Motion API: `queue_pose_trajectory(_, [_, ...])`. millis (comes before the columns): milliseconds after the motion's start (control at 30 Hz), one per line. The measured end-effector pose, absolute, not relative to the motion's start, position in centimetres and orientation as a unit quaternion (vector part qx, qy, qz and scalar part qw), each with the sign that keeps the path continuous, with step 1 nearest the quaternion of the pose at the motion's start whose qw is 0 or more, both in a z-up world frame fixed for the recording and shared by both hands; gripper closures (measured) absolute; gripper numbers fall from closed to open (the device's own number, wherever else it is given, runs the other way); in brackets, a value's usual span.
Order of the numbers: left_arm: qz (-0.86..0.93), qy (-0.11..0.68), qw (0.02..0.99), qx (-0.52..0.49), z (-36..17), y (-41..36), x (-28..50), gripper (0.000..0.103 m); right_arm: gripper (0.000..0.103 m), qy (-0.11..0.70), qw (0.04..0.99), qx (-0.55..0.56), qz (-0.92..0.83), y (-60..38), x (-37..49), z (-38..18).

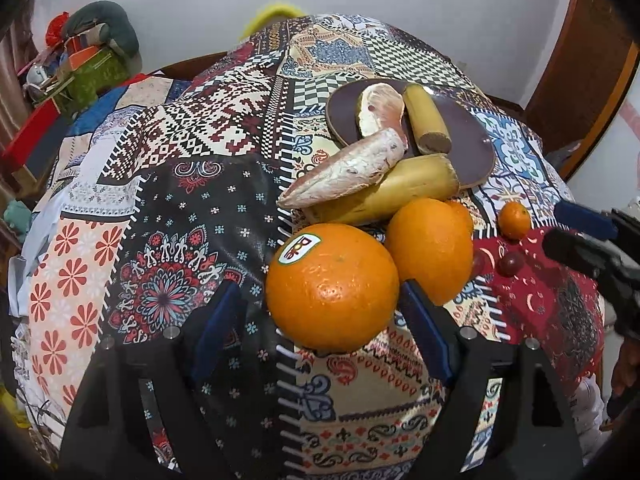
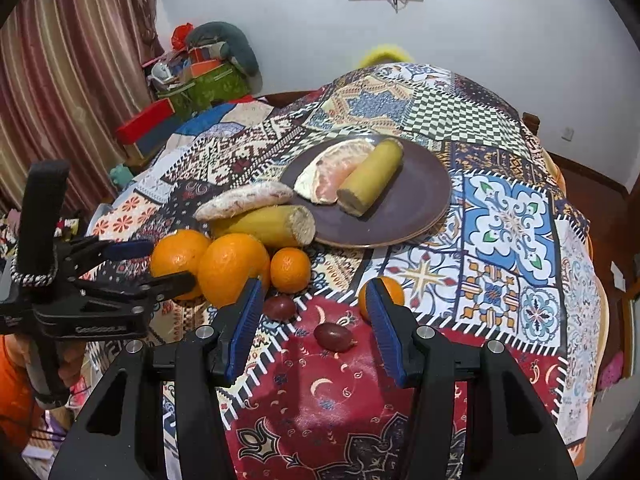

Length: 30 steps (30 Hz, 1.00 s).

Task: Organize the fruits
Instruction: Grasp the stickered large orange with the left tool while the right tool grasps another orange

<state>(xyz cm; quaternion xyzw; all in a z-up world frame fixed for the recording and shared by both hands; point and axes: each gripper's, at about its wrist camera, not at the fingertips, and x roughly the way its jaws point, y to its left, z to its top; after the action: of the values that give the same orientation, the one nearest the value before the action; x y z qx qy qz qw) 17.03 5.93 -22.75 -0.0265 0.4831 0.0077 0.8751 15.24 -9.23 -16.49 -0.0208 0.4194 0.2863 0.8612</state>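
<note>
Here, left hand-held gripper (image 1: 320,312) around orange (image 1: 332,286).

plate (image 2: 404,216) at counter (image 2: 512,216) centre, pomelo wedge (image 2: 332,176) left of banana piece (image 2: 372,184) on it | second banana piece (image 2: 264,222) before the plate's left edge | three oranges (image 2: 234,268) before that | grape (image 2: 334,336) between my right jaws

Open patterned tablecloth (image 1: 168,200) is seen left of the fruit. Passage toward the plate (image 2: 404,216) from the near side is blocked by three oranges (image 2: 234,268), two banana pieces and a pomelo wedge (image 2: 244,200). Bare cloth lies right of the plate.
</note>
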Motion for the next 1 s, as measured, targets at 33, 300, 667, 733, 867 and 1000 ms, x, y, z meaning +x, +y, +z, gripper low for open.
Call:
queue_pose_trajectory(33, [0.007, 0.481, 0.876, -0.028, -22.7, 6.0, 17.1, 0.021, 0.053, 0.421, 0.86, -0.022, 0.288, -9.1, 15.2, -16.6])
queue_pose_trajectory(300, [-0.023, 0.479, 0.876, -0.055, -22.8, 6.4, 16.8, 0.036, 0.053, 0.427, 0.852, -0.015, 0.303, -8.0, 15.0, -16.8])
queue_pose_trajectory(667, [0.006, 0.467, 0.883, -0.042, -21.9, 8.5, 14.3, 0.036, 0.053, 0.445, 0.834, -0.017, 0.325, -4.8, 14.7, -18.0])
queue_pose_trajectory(733, [0.018, 0.463, 0.885, -0.037, -21.8, 9.3, 13.7, 0.036, 0.053, 0.449, 0.831, -0.018, 0.329, -4.1, 14.8, -18.3])
queue_pose_trajectory(867, [0.013, 0.465, 0.884, -0.05, -22.1, 10.5, 12.8, 0.036, 0.053, 0.459, 0.825, -0.013, 0.329, -2.7, 15.2, -19.1])
queue_pose_trajectory(1000, [0.01, 0.461, 0.886, -0.042, -22.4, 10.4, 12.6, 0.036, 0.043, 0.464, 0.827, -0.017, 0.318, -1.4, 15.4, -19.6])
